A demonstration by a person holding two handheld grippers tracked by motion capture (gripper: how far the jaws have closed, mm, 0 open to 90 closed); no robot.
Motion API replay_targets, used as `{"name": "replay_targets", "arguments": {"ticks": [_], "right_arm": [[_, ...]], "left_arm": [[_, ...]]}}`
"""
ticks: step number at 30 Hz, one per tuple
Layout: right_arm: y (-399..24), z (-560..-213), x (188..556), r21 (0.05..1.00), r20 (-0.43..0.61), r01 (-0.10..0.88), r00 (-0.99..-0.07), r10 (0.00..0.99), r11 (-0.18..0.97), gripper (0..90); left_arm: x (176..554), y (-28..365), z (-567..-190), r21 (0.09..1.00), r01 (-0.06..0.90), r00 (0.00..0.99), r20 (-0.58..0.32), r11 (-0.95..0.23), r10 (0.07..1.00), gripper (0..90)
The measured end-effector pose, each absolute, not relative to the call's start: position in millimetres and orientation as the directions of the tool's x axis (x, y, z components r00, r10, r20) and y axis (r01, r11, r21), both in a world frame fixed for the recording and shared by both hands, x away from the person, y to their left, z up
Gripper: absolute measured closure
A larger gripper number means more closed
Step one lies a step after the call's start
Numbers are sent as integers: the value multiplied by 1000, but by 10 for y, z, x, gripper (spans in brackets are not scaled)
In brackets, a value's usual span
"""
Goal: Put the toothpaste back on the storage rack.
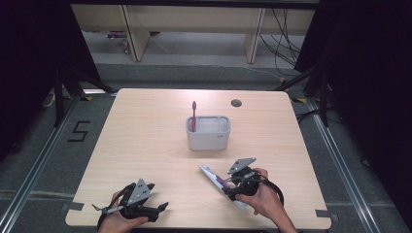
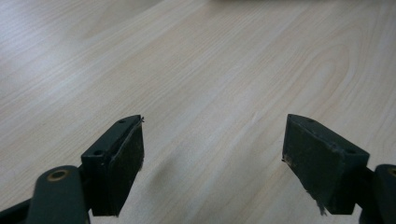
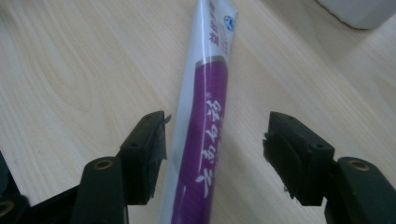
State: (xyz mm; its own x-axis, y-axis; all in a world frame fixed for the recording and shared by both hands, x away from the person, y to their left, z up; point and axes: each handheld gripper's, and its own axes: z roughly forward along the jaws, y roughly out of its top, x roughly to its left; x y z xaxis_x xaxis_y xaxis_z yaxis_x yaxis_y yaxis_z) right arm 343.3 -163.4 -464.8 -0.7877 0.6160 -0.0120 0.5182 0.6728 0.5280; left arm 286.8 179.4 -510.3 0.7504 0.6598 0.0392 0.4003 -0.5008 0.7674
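Grey holder [image 1: 208,137] on table [image 1: 145,141], pink toothbrush [image 1: 194,115] upright inside.

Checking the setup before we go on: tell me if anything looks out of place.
Only the toothpaste tube: it lies flat on the table between the right gripper's open fingers, while the toothbrush stands upright in the holder.
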Motion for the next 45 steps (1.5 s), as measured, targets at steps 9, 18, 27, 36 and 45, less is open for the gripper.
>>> {"name": "replay_targets", "arguments": {"ticks": [9, 18, 27, 36, 45], "right_arm": [[-1490, -4671, 3492, 467, -34, 477, -832, 554, 745, 467], [-1445, -4692, 3524, 409, -24, 492, -836, 548, 768, 501], [-1387, -4736, 3543, 365, -25, 506, -833, 552, 781, 527], [-1313, -4755, 3609, 330, -39, 498, -842, 539, 802, 550], [-1245, -4762, 3663, 272, -45, 477, -861, 506, 836, 596]], "left_arm": [[2862, 1800, -5114, 768, 396, 754, 41, -503, 656, 203], [2859, 1784, -5110, 769, 396, 758, 35, -502, 651, 203], [2857, 1789, -5109, 767, 402, 760, 25, -500, 650, 203], [2851, 1786, -5114, 770, 398, 756, 32, -498, 653, 205], [2853, 1786, -5099, 771, 400, 765, 16, -495, 644, 207]]}}
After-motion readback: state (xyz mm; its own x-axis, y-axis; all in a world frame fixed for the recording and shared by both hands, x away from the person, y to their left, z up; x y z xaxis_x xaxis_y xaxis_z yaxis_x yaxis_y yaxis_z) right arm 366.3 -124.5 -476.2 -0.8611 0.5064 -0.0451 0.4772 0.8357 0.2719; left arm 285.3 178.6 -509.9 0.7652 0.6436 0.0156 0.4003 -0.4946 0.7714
